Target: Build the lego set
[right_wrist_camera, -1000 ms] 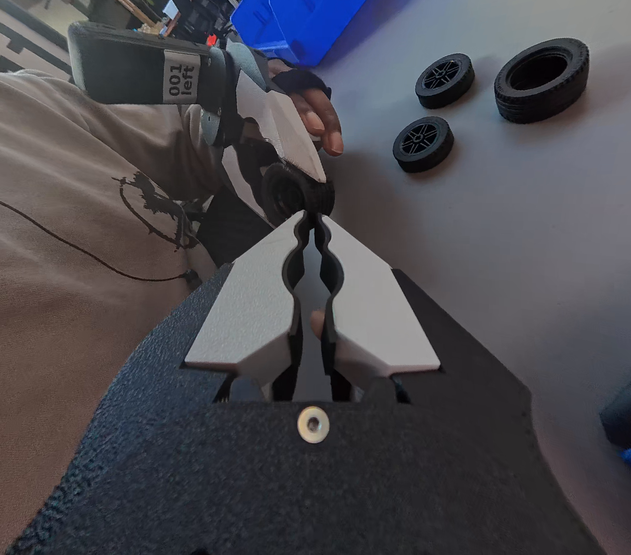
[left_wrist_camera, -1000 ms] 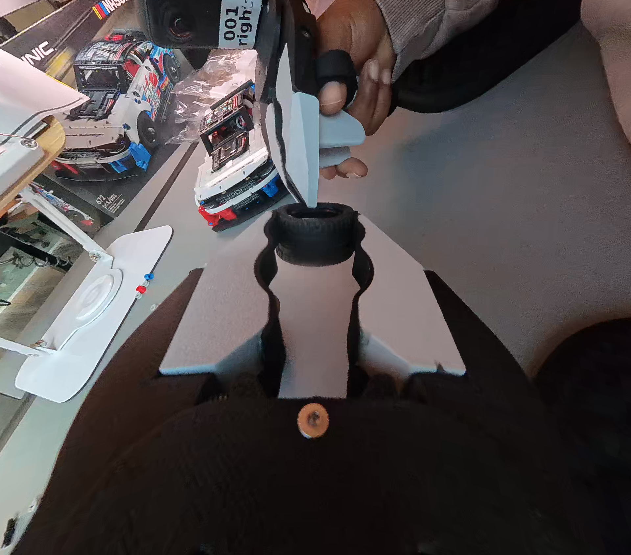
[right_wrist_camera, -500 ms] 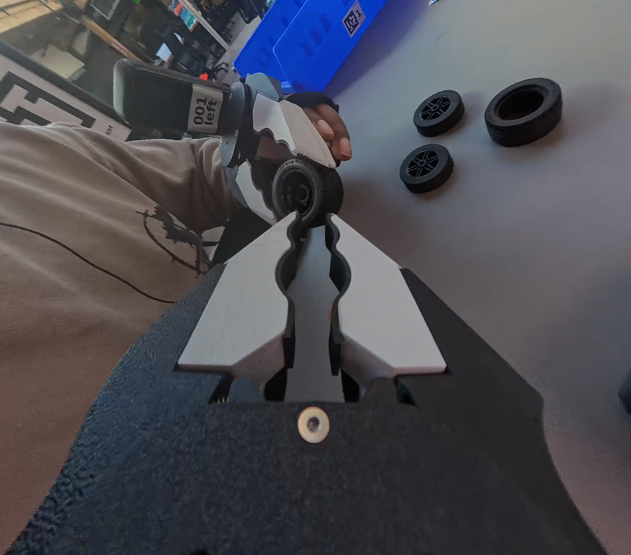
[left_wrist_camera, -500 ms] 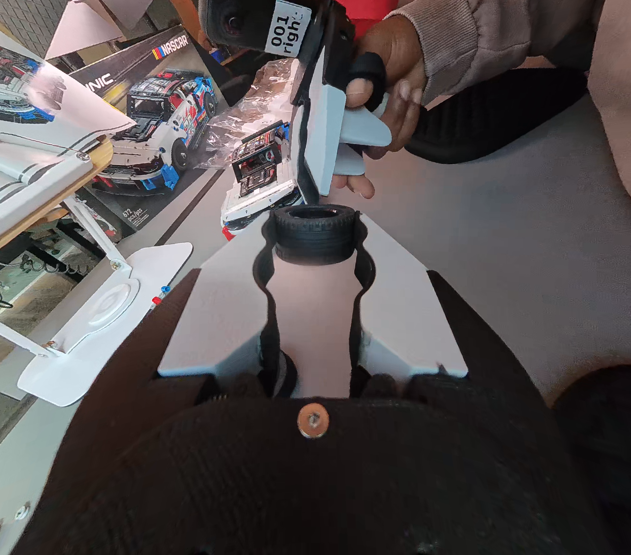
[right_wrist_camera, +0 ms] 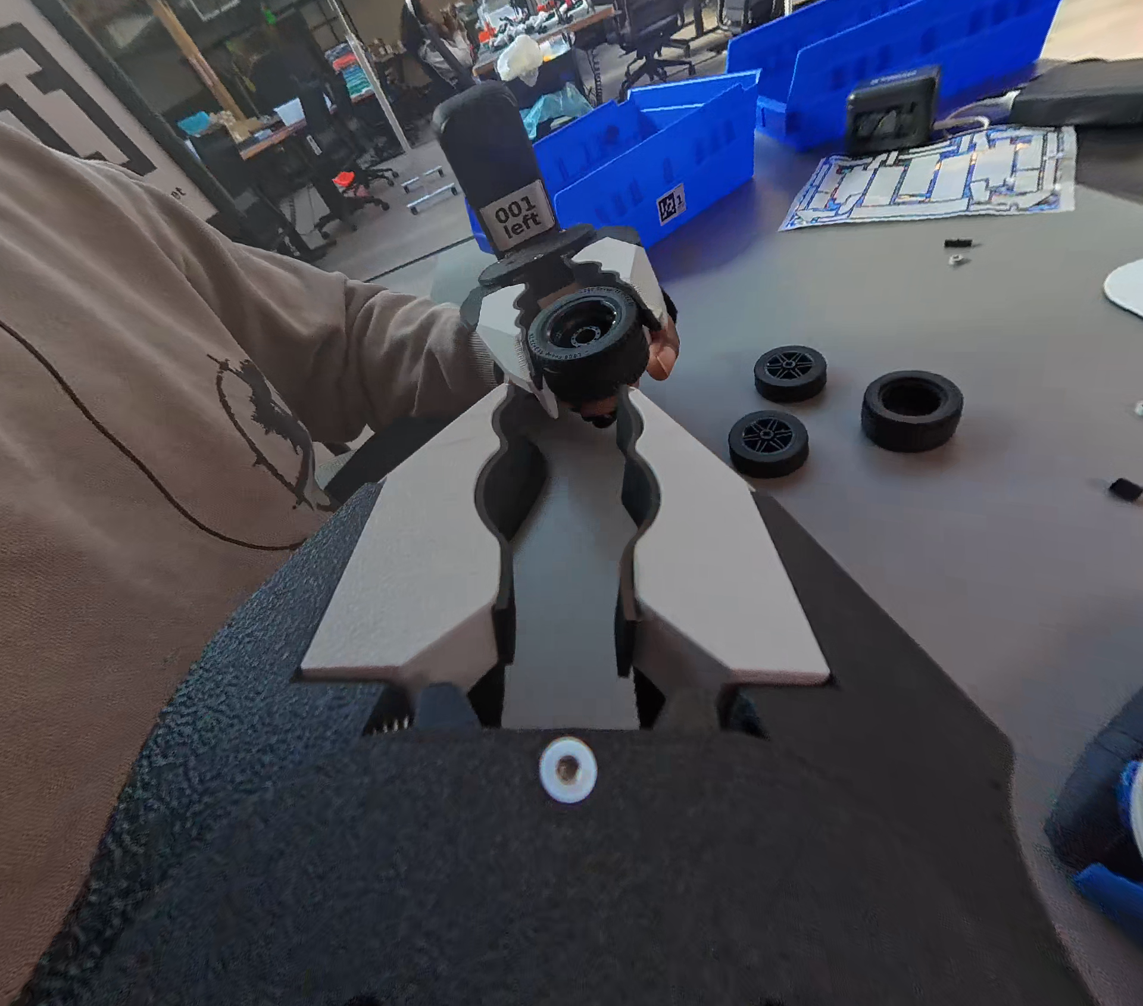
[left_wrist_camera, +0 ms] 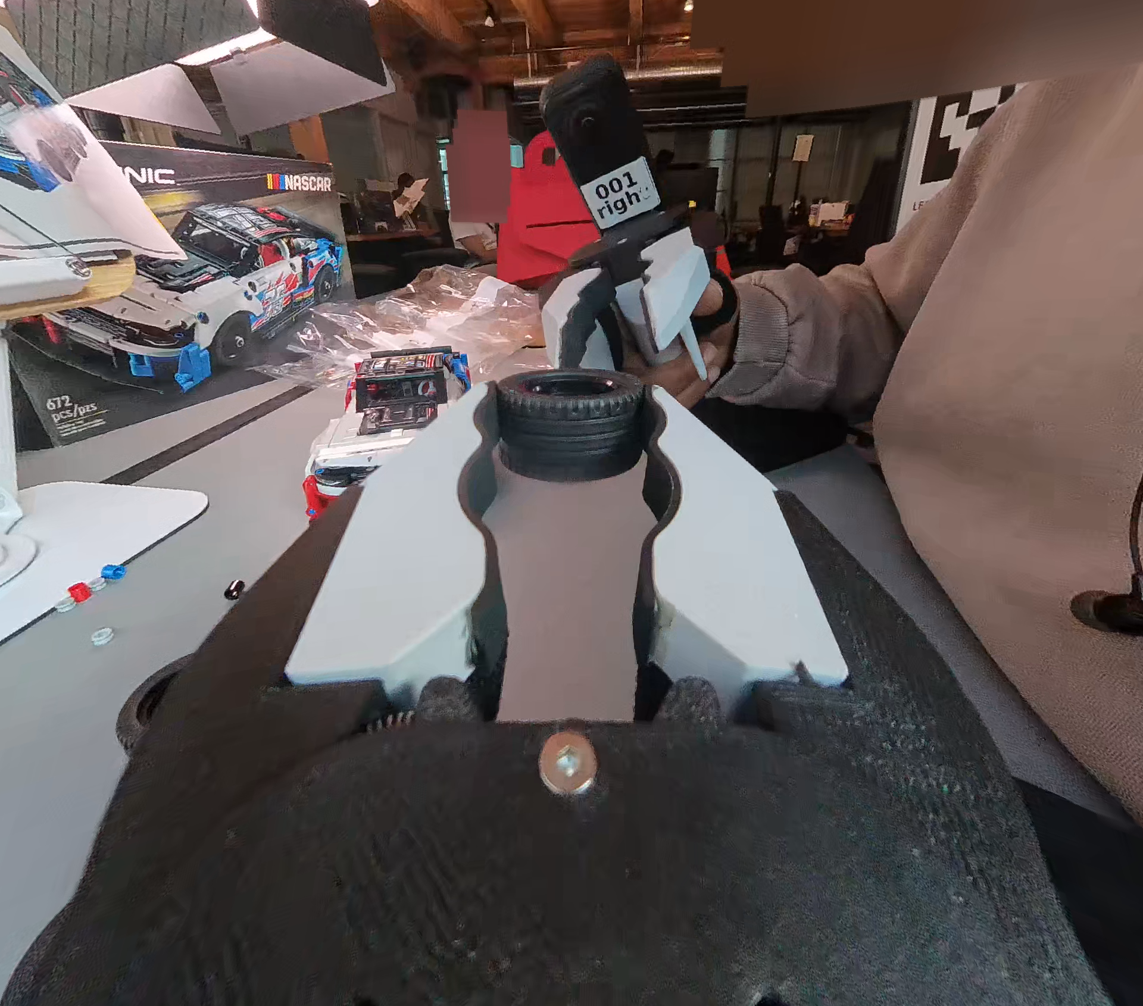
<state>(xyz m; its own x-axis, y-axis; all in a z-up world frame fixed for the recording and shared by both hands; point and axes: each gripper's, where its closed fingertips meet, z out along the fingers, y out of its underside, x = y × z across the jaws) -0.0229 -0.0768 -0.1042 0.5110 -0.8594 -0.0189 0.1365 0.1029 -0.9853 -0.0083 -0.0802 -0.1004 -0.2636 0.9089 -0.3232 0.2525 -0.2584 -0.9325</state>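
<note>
Left gripper (left_wrist_camera: 572, 420): clamped on a black tyre with a rim inside (left_wrist_camera: 570, 423), gripped right at the fingertips and held up in the air off the bench.
Same tyre, right wrist view: there it is (right_wrist_camera: 584, 336), hub face turned toward the right camera, pinched between the left gripper's grey fingers (right_wrist_camera: 625, 265).
Right gripper (right_wrist_camera: 566, 410): fingers apart and holding nothing, tips just short of the held tyre.
Right gripper, left wrist view: up behind the tyre (left_wrist_camera: 625, 321), tilted, a person's hand (left_wrist_camera: 693, 358) wrapped round its handle.
Grey bench (right_wrist_camera: 928, 574): carries everything here.
Loose wheels: 2 small black spoked rims (right_wrist_camera: 790, 373) (right_wrist_camera: 768, 443) side by side, just right of the right gripper's tips.
Bare tyre (right_wrist_camera: 911, 410): lying flat just beside those 2 rims, toward the bench's right side.
Lego car (left_wrist_camera: 383, 420): white, red and blue, partly built, sitting on the bench left of the held tyre.
Set box (left_wrist_camera: 185, 283): propped at the far left, printed with the finished race car.
Clear bags (left_wrist_camera: 420, 321): crumpled between box and car.
Blue bins (right_wrist_camera: 649, 160): along the bench's far edge.
Printed sheet (right_wrist_camera: 928, 184): flat near the far right corner.
</note>
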